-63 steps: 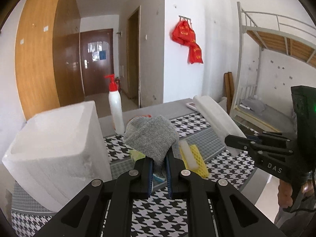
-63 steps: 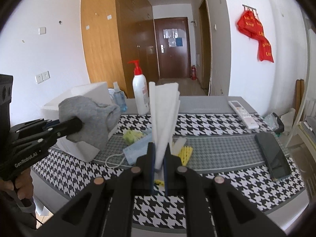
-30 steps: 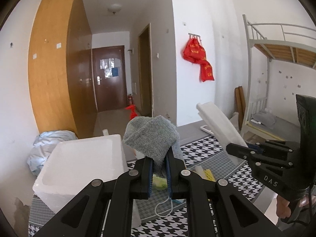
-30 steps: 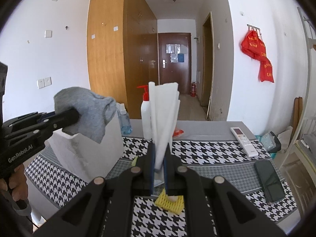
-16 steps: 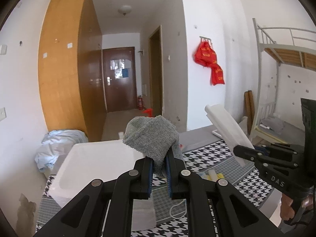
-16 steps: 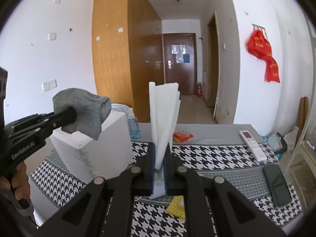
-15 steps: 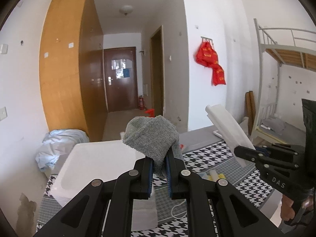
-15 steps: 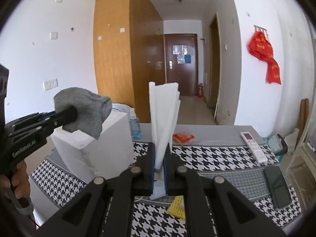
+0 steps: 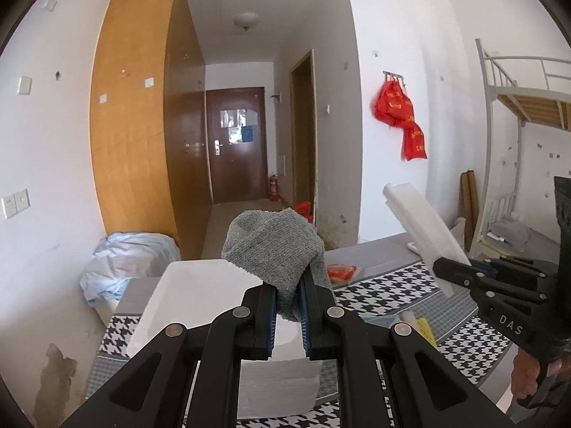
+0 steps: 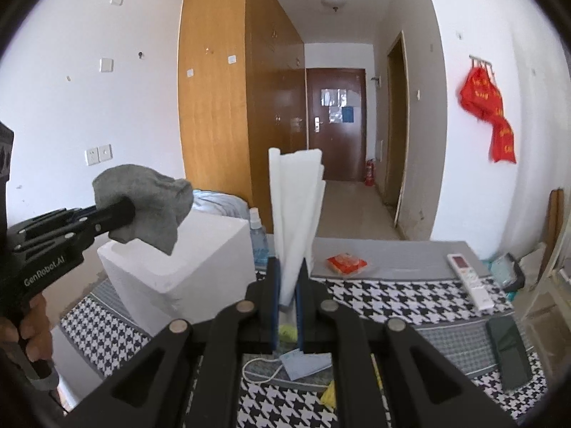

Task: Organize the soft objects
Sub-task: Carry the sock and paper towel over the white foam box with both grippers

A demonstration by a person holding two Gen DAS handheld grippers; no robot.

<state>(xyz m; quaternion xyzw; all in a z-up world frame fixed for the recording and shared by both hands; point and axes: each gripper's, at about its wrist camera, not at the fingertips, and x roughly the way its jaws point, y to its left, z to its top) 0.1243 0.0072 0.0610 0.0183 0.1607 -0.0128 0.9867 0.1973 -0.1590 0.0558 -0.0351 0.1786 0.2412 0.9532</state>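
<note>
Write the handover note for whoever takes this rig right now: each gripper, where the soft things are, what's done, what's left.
Left gripper: shut on the gray sock, held in the air over the white foam box.
Right gripper: shut on the white foam sheet, standing upright above the table.
On the table: face mask, yellow foam net.
Done: both items lifted.
Left: probably drop both into the box, then collect the mask and net.

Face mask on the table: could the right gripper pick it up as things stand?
Probably not yet. The right gripper is shut on the white foam sheet, so its fingers are occupied. The face mask lies uncovered on the table, so the way looks free once the sheet is set down.
</note>
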